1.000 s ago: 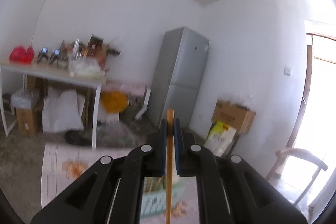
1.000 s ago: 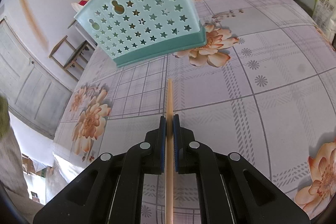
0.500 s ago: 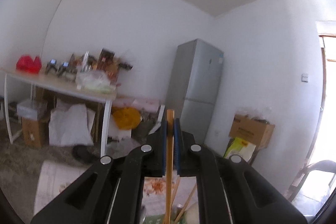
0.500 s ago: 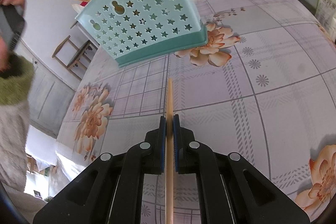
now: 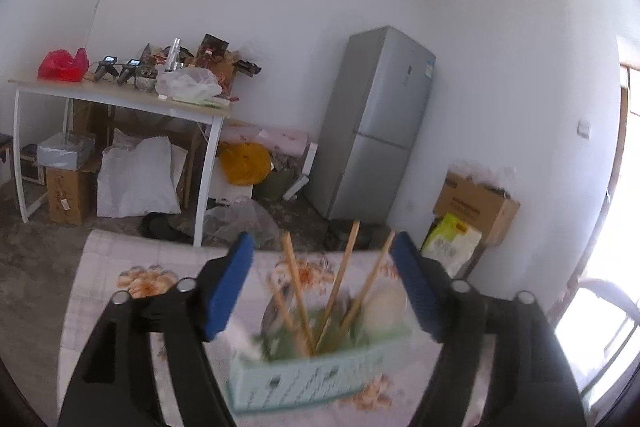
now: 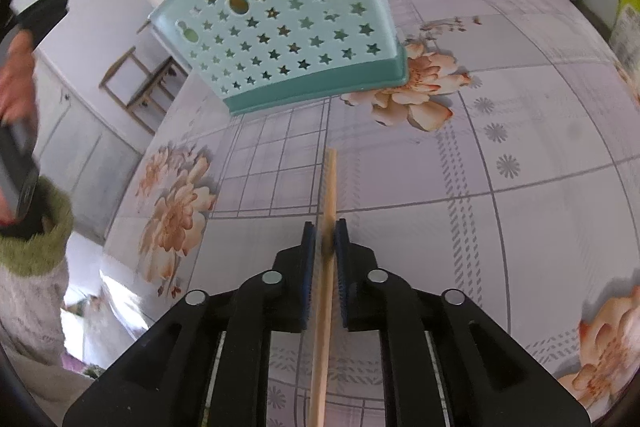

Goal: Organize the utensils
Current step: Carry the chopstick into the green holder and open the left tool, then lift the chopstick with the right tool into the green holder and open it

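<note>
The left gripper [image 5: 322, 259] hangs above a mint-green utensil basket [image 5: 316, 379], its jaws spread wide and holding nothing. Several wooden chopsticks [image 5: 340, 275] stand tilted inside the basket. The right gripper [image 6: 324, 241] has its jaws closed on a single chopstick [image 6: 329, 187], just above the floral worktop [image 6: 520, 147], near the basket.

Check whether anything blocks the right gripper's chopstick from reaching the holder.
Nothing visible on the tablecloth lies between the chopstick in the right gripper and the holder. The open left gripper hovers over the holder's top.
</note>
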Available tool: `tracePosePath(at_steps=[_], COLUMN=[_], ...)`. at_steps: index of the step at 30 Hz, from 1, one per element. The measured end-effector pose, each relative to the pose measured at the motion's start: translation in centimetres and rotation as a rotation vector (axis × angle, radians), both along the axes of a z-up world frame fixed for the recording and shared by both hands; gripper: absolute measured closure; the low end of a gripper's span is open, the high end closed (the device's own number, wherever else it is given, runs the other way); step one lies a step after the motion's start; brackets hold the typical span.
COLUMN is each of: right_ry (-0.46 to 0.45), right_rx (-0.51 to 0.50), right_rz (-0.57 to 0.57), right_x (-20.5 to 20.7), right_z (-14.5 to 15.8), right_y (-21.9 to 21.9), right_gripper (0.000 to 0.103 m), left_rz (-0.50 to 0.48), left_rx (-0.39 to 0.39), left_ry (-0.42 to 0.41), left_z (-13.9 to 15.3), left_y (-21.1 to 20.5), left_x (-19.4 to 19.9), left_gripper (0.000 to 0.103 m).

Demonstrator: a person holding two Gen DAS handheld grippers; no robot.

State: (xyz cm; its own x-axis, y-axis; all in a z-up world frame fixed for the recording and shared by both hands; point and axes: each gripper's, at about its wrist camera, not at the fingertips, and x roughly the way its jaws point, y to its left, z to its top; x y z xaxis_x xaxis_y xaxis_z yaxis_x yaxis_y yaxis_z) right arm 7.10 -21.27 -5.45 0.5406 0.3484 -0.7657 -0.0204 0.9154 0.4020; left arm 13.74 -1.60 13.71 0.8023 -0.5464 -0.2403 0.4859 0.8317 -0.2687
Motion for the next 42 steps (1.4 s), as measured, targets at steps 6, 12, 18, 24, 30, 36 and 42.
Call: tracePosePath(at_steps=[6, 12, 18, 24, 30, 36, 42], right_ry=[0.001, 0.015, -0.125, -0.391, -0.575, -0.673, -0.744], right_rx=[-0.129, -0.207, -0.135, -0.101, -0.106, -0.108, -0.156], right_rz=[0.039, 0.044, -0.007, -0.076, -0.105, -0.078, -0.088], right_x=[0.9, 1.7, 1.4, 0.8, 2.7, 4.4, 5.7], right_z=[0.4, 0.5, 6.2, 15.2, 21.0, 24.7, 26.5], right_y=[1.8, 2.8, 1.4, 0.1, 0.3, 0.5, 1.1], right_gripper=[0.087, 0.098, 0.098, 0.098, 0.098, 0.099, 0.099], left_rz=[0.014, 0.030, 0.047, 0.017, -0.004, -0.001, 0.017], left_rx=[0.095, 0.202, 0.323, 0.379, 0.365, 0.375, 0.360], left_ry=[0.100, 0.271, 0.380, 0.375, 0.392, 0.376, 0.408], left_z=[-3.9, -11.3, -16.9, -19.0, -19.4, -19.3, -19.8], left_y=[2.7, 3.3, 1.8, 0.4, -0.3, -0.2, 0.3], left_x=[-4.3, -7.7, -8.7, -9.4, -9.5, -9.8, -9.2], left_gripper=[0.014, 0.008, 0.007, 0.006, 0.006, 0.006, 0.006])
